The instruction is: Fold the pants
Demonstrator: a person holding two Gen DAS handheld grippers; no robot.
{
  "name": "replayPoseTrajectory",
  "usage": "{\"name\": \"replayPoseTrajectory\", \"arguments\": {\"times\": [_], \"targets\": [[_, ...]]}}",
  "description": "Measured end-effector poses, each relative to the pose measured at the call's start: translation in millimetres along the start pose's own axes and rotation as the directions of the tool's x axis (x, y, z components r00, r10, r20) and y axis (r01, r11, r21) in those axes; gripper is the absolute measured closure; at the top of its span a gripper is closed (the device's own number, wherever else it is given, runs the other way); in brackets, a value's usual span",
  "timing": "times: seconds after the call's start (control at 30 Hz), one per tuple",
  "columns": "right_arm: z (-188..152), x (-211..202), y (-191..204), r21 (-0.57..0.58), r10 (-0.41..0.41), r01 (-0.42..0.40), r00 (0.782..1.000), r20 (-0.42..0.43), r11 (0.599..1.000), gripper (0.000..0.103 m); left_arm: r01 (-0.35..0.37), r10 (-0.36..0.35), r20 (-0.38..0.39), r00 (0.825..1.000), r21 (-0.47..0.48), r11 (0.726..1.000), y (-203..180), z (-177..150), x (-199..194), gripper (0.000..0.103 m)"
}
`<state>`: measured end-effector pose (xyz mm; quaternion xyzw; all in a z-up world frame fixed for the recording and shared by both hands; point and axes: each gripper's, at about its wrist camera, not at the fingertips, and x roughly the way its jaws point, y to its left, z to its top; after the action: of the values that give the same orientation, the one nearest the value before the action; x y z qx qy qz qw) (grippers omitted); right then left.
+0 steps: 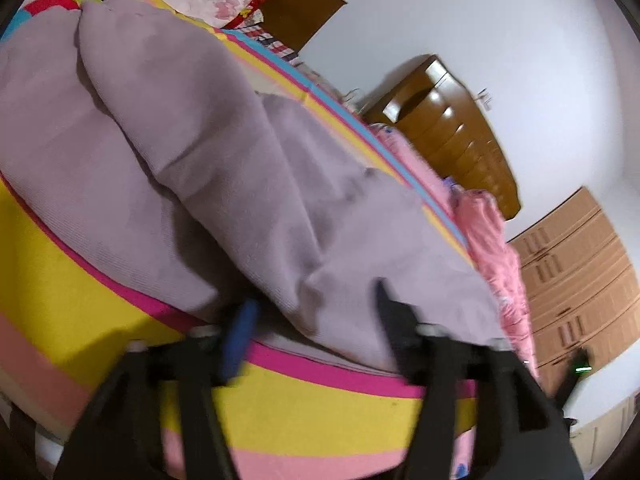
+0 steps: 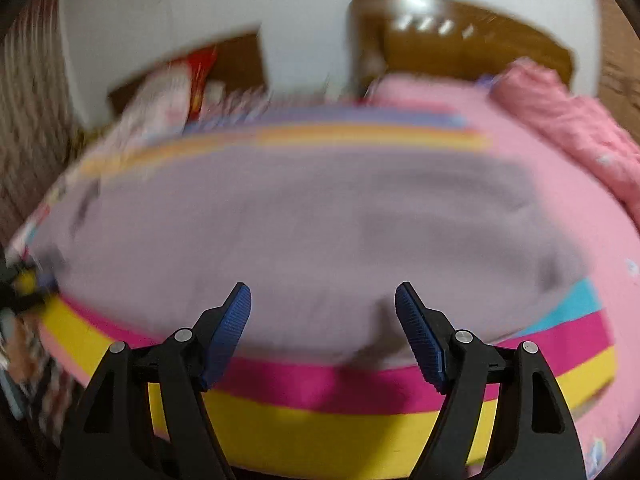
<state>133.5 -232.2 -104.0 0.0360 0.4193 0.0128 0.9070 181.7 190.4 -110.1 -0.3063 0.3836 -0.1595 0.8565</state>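
- Left gripper: jaws spread around the near pants edge, set to pinch.
- Right gripper: spread, empty, near edge; pants on sheet.

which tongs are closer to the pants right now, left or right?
Left. The left tongs are open at the near edge of the pants, fabric between the fingers. The right tongs are open just short of that edge.
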Motion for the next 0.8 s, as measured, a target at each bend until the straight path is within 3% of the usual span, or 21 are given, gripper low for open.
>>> {"name": "replayPoseTrajectory", "arguments": {"times": [0.13,0.2,0.27,0.33,0.43,0.5,0.53,0.63,0.67,0.73,0.8], "targets": [[-1.7,7.4,-4.6,0.005,-0.011,0.011,1.000,-0.021,1.000,0.032,-0.057,0.054,0.105,0.993,0.029,0.998,12.3,16.9,-37.9,0.018],[10.0,5.0,-3.8,0.009,-0.068,0.069,0.997,-0.030,0.998,0.032,-0.145,0.141,0.199,0.970,0.006,0.989,38.6,37.2,-62.8,0.011],[29.2,-2.0,12.4,-0.044,-0.082,0.083,0.996,0.026,0.996,0.032,-0.212,0.221,0.255,0.941,-0.064,0.975,70.5,57.8,-77.5,0.011],[52.0,-5.1,37.8,-0.096,-0.036,0.043,0.997,0.072,0.994,0.032,-0.264,0.296,0.281,0.913,-0.148,0.953,104.7,78.8,-86.5,0.011],[95.6,13.2,109.1,-0.224,0.129,-0.106,0.987,0.091,0.969,0.032,-0.339,0.389,0.267,0.882,-0.215,0.916,157.8,118.0,-82.2,0.015],[114.2,26.8,156.6,-0.302,0.212,-0.182,0.975,0.070,0.936,0.032,-0.368,0.428,0.242,0.871,-0.256,0.894,181.4,131.8,-80.8,0.040],[128.6,37.4,194.2,-0.360,0.289,-0.253,0.956,0.050,0.898,0.032,-0.379,0.447,0.233,0.863,-0.287,0.880,189.9,135.9,-83.2,0.043],[150.0,54.2,278.6,-0.457,0.465,-0.423,0.885,-0.023,0.782,0.032,-0.420,0.519,0.258,0.815,-0.352,0.836,203.7,139.6,-96.9,0.042],[158.6,67.2,319.6,-0.492,0.546,-0.517,0.832,-0.097,0.700,0.036,-0.415,0.522,0.257,0.813,-0.372,0.830,209.5,138.5,-98.6,0.041],[168.5,92.0,392.4,-0.531,0.644,-0.641,0.735,-0.213,0.555,0.039,-0.342,0.473,0.245,0.846,-0.430,0.836,227.8,135.3,-97.2,0.041],[177.0,118.0,453.8,-0.531,0.676,-0.723,0.658,-0.332,0.443,0.045,-0.334,0.461,0.238,0.855,-0.428,0.840,236.1,136.5,-96.5,0.041]]}}
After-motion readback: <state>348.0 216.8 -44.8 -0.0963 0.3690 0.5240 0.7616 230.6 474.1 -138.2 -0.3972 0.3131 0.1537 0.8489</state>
